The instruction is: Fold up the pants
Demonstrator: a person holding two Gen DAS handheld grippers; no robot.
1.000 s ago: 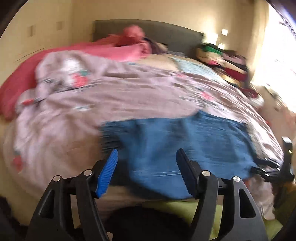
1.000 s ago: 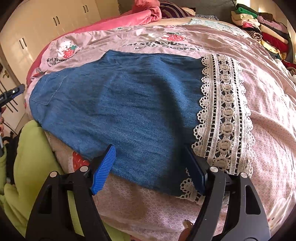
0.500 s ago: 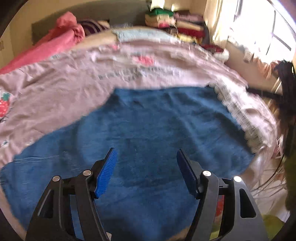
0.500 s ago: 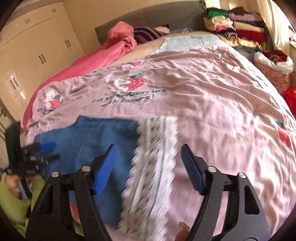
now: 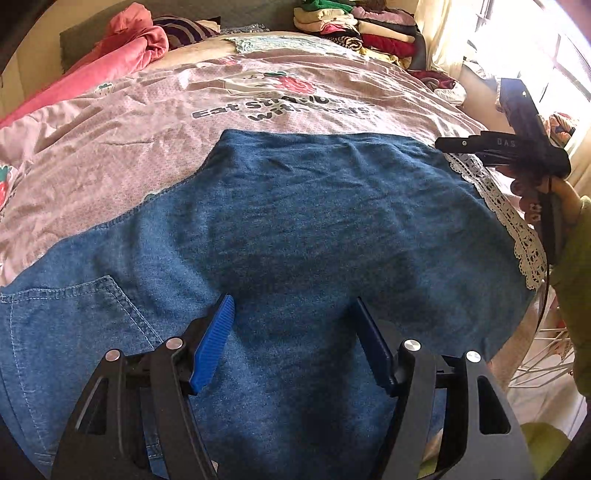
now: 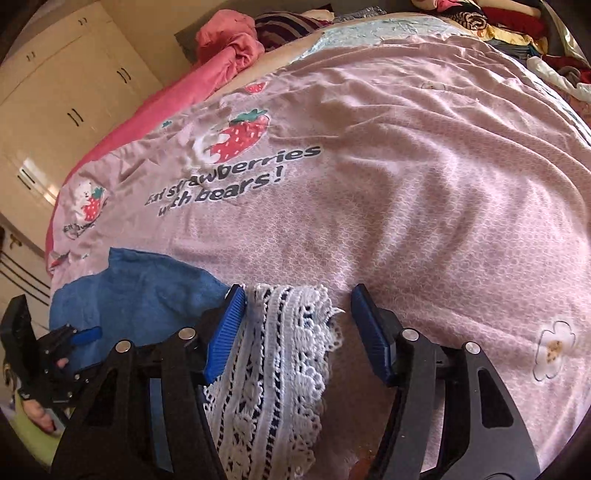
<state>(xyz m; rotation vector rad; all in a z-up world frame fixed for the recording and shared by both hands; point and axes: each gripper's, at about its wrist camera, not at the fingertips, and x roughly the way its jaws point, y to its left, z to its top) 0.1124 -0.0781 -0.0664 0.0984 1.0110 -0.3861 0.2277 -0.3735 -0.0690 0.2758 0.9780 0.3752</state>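
Observation:
Blue denim pants (image 5: 314, 221) lie spread flat across a pink bedspread (image 6: 406, 166), with a back pocket at the left and a white lace hem (image 5: 509, 218) at the right end. My left gripper (image 5: 293, 301) hovers open just above the middle of the denim, with nothing between its fingers. My right gripper (image 6: 299, 291) sits over the lace hem (image 6: 280, 350) and its jaws are closing. The bunched lace lies between them: the left pad touches it, the right pad stands apart. Denim (image 6: 147, 291) shows to the left of that gripper.
A crumpled pink blanket (image 5: 122, 48) and a stack of folded clothes (image 5: 354, 26) lie at the head of the bed. Cream wardrobe doors (image 6: 55, 92) stand on the left. A white wire rack (image 5: 546, 350) stands past the bed's right edge, by the person's green sleeve (image 5: 580, 240).
My left gripper swung in over the denim and sank closer to it. My right gripper travelled from the middle of the pants to the lace hem, and its jaws narrowed around the lace.

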